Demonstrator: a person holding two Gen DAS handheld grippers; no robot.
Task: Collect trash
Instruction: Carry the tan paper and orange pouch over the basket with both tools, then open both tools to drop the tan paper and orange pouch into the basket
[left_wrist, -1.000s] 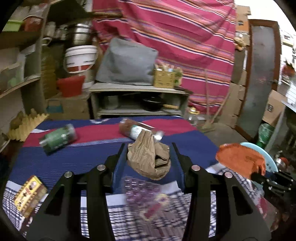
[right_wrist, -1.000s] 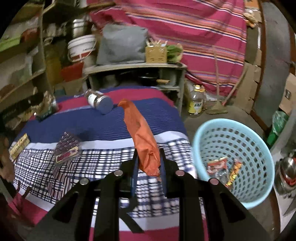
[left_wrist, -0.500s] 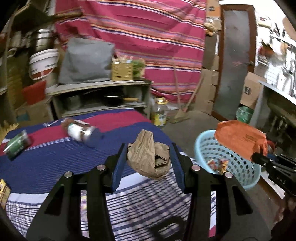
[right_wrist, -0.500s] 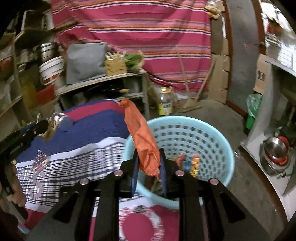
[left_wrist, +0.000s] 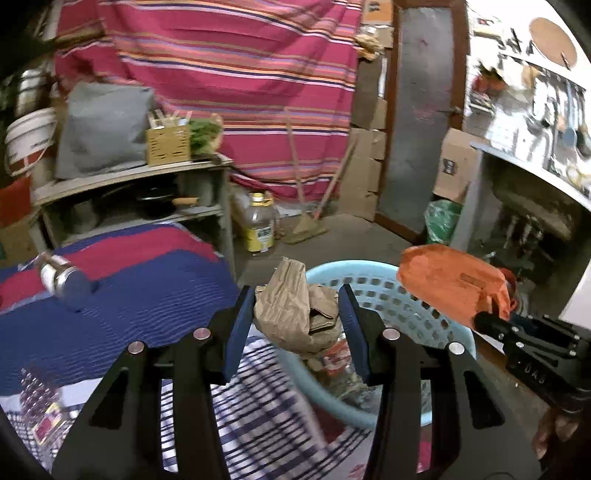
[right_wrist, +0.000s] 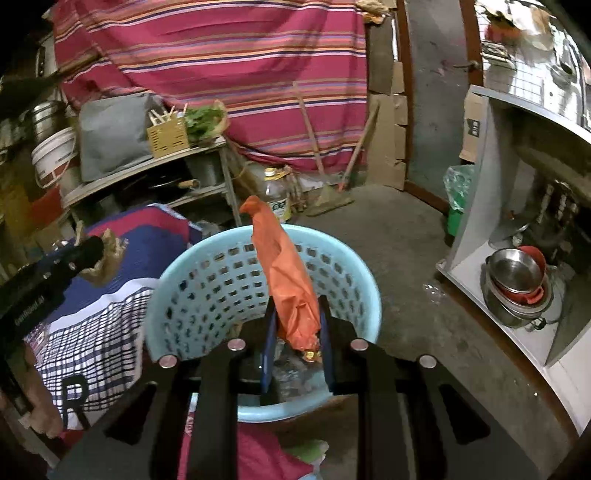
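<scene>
I hold my left gripper (left_wrist: 296, 308) closed on a crumpled brown paper bag (left_wrist: 295, 314), the blue pads (left_wrist: 240, 325) pressing it from both sides. The bag hangs over the near-left rim of the light blue basket (left_wrist: 373, 288), partly above the basket's opening and partly above the edge of the blue and checked cloth (left_wrist: 122, 295) that lies just left of the basket.

My right gripper (right_wrist: 296, 325) is clamped narrowly on an orange plastic wrapper (right_wrist: 288, 280). The wrapper stands up between the fingers and rises over the middle of the basket (right_wrist: 207, 273); its lower end dangles inside the basket's mouth. From the left wrist view the same wrapper (left_wrist: 454, 284) sits above the basket's right rim.

Inside the basket, near its bottom, lie a few small colourful wrappers (right_wrist: 310, 355); I cannot make out what they are.

On the cloth, well left of the basket, a jar (left_wrist: 64, 282) lies on its side. Beyond the basket on the floor stands a clear bottle with a yellow label (left_wrist: 259, 223), and a broom (left_wrist: 306, 221) leans against the striped curtain (left_wrist: 229, 74) behind it.
</scene>
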